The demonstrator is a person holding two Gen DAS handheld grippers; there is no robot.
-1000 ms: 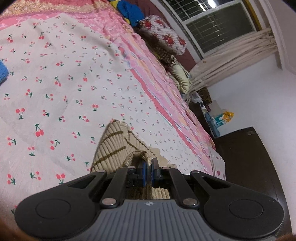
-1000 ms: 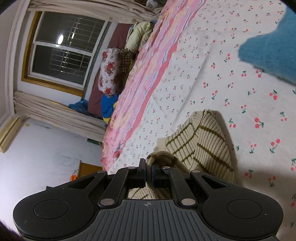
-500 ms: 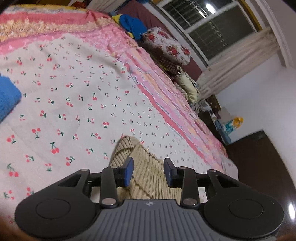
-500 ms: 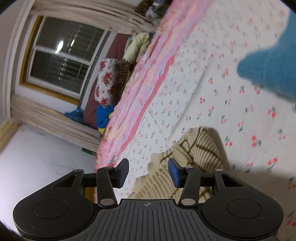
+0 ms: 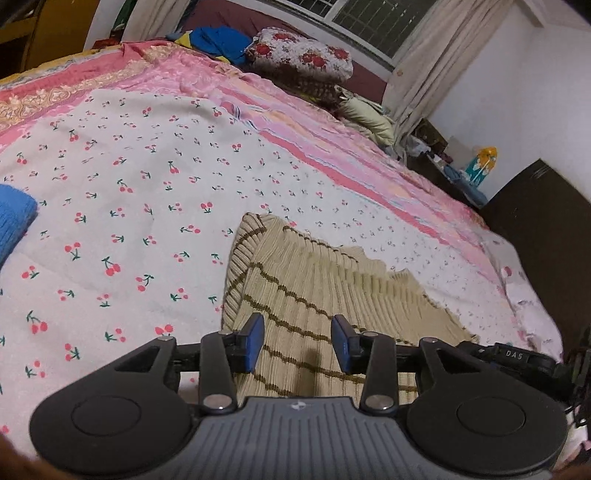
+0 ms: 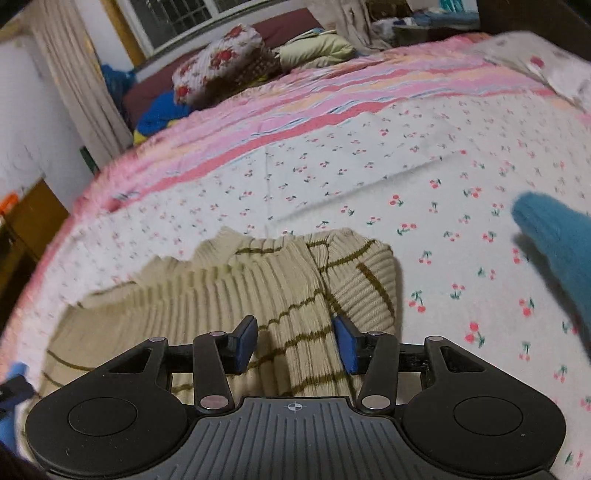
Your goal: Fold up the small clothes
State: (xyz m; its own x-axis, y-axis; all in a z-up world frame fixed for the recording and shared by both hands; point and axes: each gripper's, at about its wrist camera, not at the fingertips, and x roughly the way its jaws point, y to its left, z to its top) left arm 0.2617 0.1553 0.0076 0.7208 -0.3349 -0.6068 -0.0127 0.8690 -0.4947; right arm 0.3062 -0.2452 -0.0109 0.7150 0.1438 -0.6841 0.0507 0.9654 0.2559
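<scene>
Both open tools (image 5: 297, 341) (image 6: 295, 343) hover above the sweater (image 5: 314, 288).

Left gripper (image 5: 297, 341): jaws spread wide, nothing between the blue pads (image 5: 253, 343); fingers angled forward and slightly down. Right gripper (image 6: 294, 342): jaws likewise spread, blue pads (image 6: 245, 344) well apart, nothing held; similar forward, downward pitch. Both sit low, fingertips apart from any contact that can be confirmed. Hands holding them hidden behind the gripper bodies.

a home bedroom: cherry-print bedspread (image 5: 147, 192), floral pillow (image 5: 301, 55), curtained window (image 5: 369, 18)
</scene>
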